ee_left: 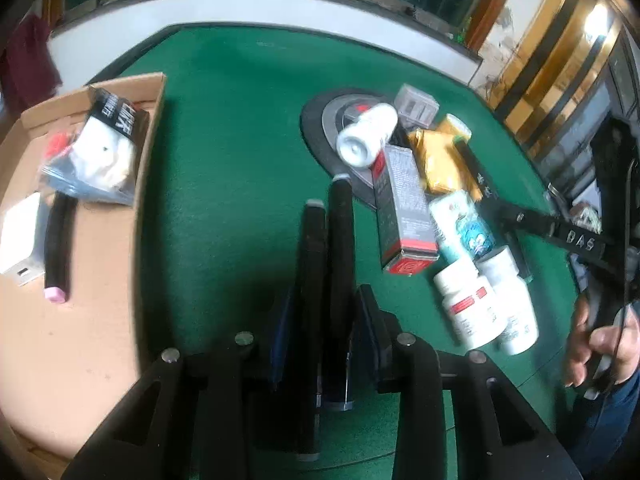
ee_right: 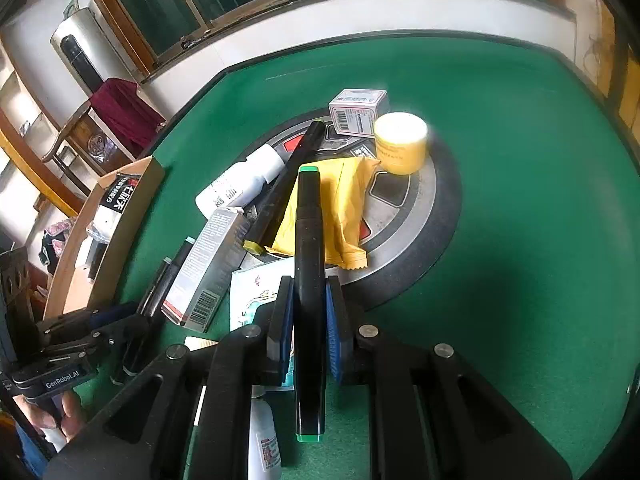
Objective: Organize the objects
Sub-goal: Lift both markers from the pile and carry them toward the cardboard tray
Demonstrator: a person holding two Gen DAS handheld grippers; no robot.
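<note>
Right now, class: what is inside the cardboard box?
In the cardboard box lie a bagged white item with a black label, a black marker with a pink end and a white charger. The bag hides whatever is beneath it.

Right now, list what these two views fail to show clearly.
- Left wrist view: the two dark markers in the left tongs; their lower ends sit behind the frame.
- Left wrist view: white bottles, labels blurred.
- Right wrist view: white bottle, mostly behind the right tongs gripping the green-capped marker.
</note>
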